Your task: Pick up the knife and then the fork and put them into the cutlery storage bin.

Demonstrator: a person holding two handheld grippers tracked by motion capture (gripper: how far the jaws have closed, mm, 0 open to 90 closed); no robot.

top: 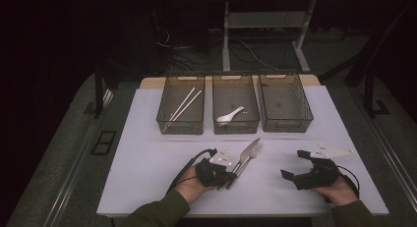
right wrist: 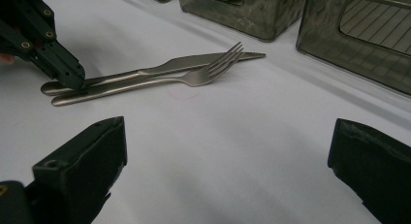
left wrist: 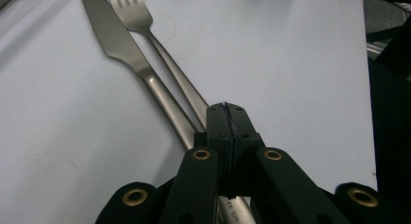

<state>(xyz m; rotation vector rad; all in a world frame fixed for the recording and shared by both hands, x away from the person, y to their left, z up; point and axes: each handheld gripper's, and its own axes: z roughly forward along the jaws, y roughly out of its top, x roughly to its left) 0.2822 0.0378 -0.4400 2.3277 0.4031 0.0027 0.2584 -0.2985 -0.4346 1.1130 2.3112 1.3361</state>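
Observation:
A steel knife (top: 251, 147) and fork (top: 254, 153) lie side by side on the white table, tips pointing toward the bins. My left gripper (top: 229, 177) is shut, its tips down on the near ends of their handles. In the left gripper view its jaws (left wrist: 227, 115) meet flush over the fork (left wrist: 131, 10) handle, beside the knife (left wrist: 121, 44); I see nothing between them. My right gripper (top: 292, 164) rests open at the right with bare table between its jaws. In the right gripper view (right wrist: 228, 166) the fork (right wrist: 203, 73), knife (right wrist: 194, 63) and left gripper (right wrist: 72, 76) lie ahead.
Three dark mesh bins stand in a row at the back: the left bin (top: 180, 123) holds white chopsticks (top: 184, 103), the middle bin (top: 236, 125) a white spoon (top: 230, 115), the right bin (top: 287, 124) nothing I can see. A strip of bare table separates cutlery from bins.

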